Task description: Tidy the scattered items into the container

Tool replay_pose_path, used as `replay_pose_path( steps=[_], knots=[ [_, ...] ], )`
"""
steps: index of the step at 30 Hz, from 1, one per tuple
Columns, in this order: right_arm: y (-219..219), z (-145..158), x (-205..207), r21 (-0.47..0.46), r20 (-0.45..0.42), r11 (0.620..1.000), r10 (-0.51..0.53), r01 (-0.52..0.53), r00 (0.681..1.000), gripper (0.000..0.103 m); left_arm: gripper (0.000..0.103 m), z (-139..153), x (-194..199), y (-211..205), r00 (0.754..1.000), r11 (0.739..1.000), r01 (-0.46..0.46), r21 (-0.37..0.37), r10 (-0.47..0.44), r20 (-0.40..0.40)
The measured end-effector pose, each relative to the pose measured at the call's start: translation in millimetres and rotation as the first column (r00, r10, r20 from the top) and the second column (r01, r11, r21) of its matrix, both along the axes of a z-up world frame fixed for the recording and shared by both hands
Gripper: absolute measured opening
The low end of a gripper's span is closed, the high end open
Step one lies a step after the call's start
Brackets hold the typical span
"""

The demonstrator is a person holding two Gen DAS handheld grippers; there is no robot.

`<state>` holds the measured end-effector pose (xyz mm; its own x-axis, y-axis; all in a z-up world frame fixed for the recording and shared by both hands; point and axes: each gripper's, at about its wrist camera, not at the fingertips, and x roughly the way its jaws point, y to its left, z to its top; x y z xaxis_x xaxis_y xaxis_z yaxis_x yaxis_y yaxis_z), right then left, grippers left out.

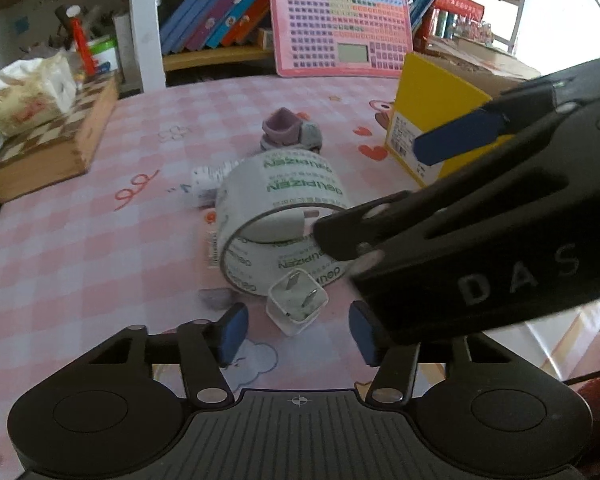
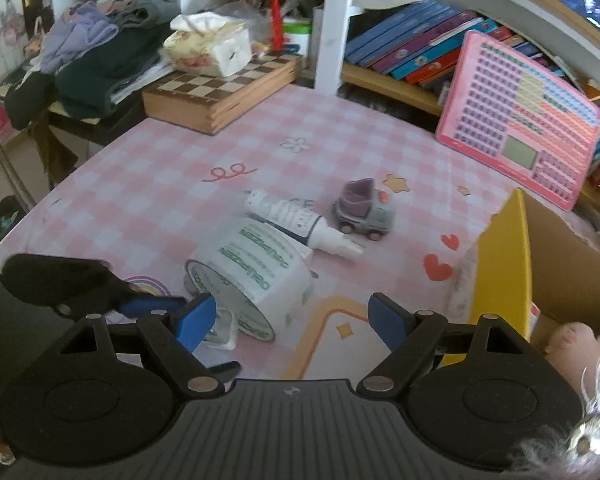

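Note:
A white charger plug (image 1: 298, 309) lies prongs up on the pink checked tablecloth between the pads of my left gripper (image 1: 299, 334); a small gap shows on each side, so the gripper is open. Just beyond it a roll of clear tape (image 1: 278, 216) lies on its side. Behind the tape are a white spray bottle (image 2: 300, 224) and a grey toy truck (image 2: 362, 208). My right gripper (image 2: 292, 322) stands open and holds nothing, with the tape roll (image 2: 252, 276) by its left finger. The yellow cardboard box (image 2: 504, 264) stands at the right with a plush toy (image 2: 580, 344) inside.
A wooden chessboard box (image 2: 220, 96) with a tissue pack (image 2: 208, 44) on it sits at the back left. A pink learning tablet (image 2: 520, 128) leans on the bookshelf behind. A pile of clothes (image 2: 100, 60) lies beyond the table's left edge.

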<state>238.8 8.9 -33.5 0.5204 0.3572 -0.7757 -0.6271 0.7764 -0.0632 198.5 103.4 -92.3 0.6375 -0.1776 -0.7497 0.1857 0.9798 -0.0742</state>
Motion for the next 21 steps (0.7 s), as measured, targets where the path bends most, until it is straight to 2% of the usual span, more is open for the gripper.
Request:
replay_pose_path(
  steps=[8, 11, 13, 15, 17, 18, 21],
  knots=[
    [18, -16, 16, -0.024, -0.044, 0.999, 0.031, -0.032, 0.999, 0.080, 0.043, -7, 12, 0, 0.999, 0.999, -0.048, -0.022, 0.048, 0.020],
    [22, -18, 22, -0.016, -0.054, 0.999, 0.036, -0.037, 0.998, 0.074, 0.030, -7, 12, 0, 0.998, 0.999, -0.049, -0.018, 0.049, 0.033],
    [25, -19, 26, -0.010, -0.057, 0.999, 0.046, -0.046, 0.997, 0.068, 0.030, -7, 12, 3, 0.998, 0.998, -0.047, -0.032, 0.048, 0.032],
    [27, -20, 28, -0.009, -0.062, 0.999, 0.048, -0.048, 0.997, 0.052, 0.030, -7, 9, 6, 0.999, 0.999, -0.044, -0.033, 0.045, 0.026],
    [26, -20, 31, 0.001, -0.068, 0.999, 0.045, -0.045, 0.997, 0.050, 0.030, -7, 6, 10, 0.999, 0.999, -0.043, -0.034, 0.043, 0.018],
    [24, -19, 32, 0.010, -0.071, 0.999, 0.040, -0.039, 0.997, 0.044, 0.030, -6, 4, 12, 0.999, 0.998, -0.046, -0.038, 0.047, 0.013],
    [18, -17, 35, 0.039, -0.086, 0.999, 0.017, -0.013, 0.996, 0.036, 0.030, -3, -3, 22, 0.997, 0.996, -0.075, -0.043, 0.075, 0.010]
  ],
)
